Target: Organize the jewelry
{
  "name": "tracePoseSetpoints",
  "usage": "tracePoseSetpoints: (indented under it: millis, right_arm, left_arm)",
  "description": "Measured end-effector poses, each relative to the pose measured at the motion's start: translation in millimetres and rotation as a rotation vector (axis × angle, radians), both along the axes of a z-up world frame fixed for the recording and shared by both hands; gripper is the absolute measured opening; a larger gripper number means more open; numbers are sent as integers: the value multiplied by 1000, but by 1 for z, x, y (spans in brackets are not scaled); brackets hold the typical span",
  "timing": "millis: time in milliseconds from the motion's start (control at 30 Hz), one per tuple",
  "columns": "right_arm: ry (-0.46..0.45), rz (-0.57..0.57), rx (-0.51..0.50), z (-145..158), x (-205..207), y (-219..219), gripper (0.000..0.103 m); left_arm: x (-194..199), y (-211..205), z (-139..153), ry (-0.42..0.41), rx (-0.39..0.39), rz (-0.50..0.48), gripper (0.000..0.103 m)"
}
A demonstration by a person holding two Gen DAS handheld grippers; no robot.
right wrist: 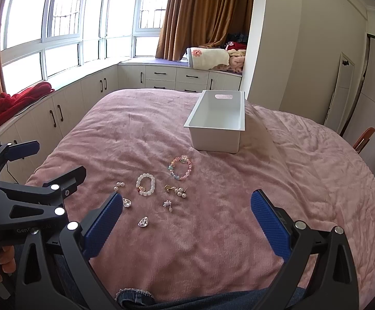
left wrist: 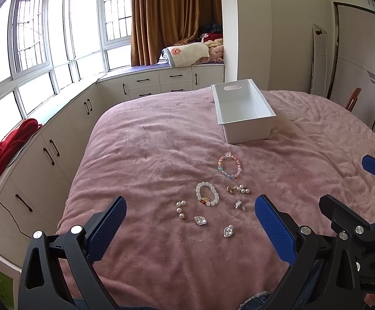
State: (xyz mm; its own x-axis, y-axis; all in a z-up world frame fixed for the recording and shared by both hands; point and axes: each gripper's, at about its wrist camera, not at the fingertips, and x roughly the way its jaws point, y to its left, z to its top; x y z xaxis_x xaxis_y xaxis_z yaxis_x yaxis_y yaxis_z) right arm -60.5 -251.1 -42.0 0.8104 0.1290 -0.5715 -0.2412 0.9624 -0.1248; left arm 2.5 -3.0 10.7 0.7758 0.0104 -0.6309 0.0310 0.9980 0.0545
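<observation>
Jewelry lies on a pink bedspread (left wrist: 148, 155): a multicolour bead bracelet (left wrist: 229, 166) (right wrist: 180, 167), a white bead bracelet (left wrist: 207, 194) (right wrist: 145, 184), pearl earrings (left wrist: 239, 189) (right wrist: 178, 191), a pearl drop earring (left wrist: 181, 210), a small silver ring (left wrist: 239, 204) (right wrist: 167, 204) and two clear heart pieces (left wrist: 200, 220) (left wrist: 228, 231). An empty white bin (left wrist: 241, 109) (right wrist: 217, 120) stands beyond them. My left gripper (left wrist: 190, 204) is open and empty, just short of the jewelry. My right gripper (right wrist: 186, 201) is open and empty, hovering near the pieces.
The right gripper shows at the right edge of the left wrist view (left wrist: 342, 217); the left gripper shows at the left of the right wrist view (right wrist: 32, 180). White cabinets (left wrist: 58, 142) run along the bed's left side under windows. A red blanket (left wrist: 4, 147) lies on them.
</observation>
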Motion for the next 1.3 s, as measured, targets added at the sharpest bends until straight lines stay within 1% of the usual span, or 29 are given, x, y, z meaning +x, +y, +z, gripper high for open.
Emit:
tracePoseSetpoints:
  millis: [333,1300]
  right_arm:
    - [-8,-1,-6,4,4,2,98]
    - [-5,3,-4,3,6,0,98]
  left_arm:
    - [0,-1,-2,-2,-7,2,101]
    - [1,-1,-3,0,-6,3,101]
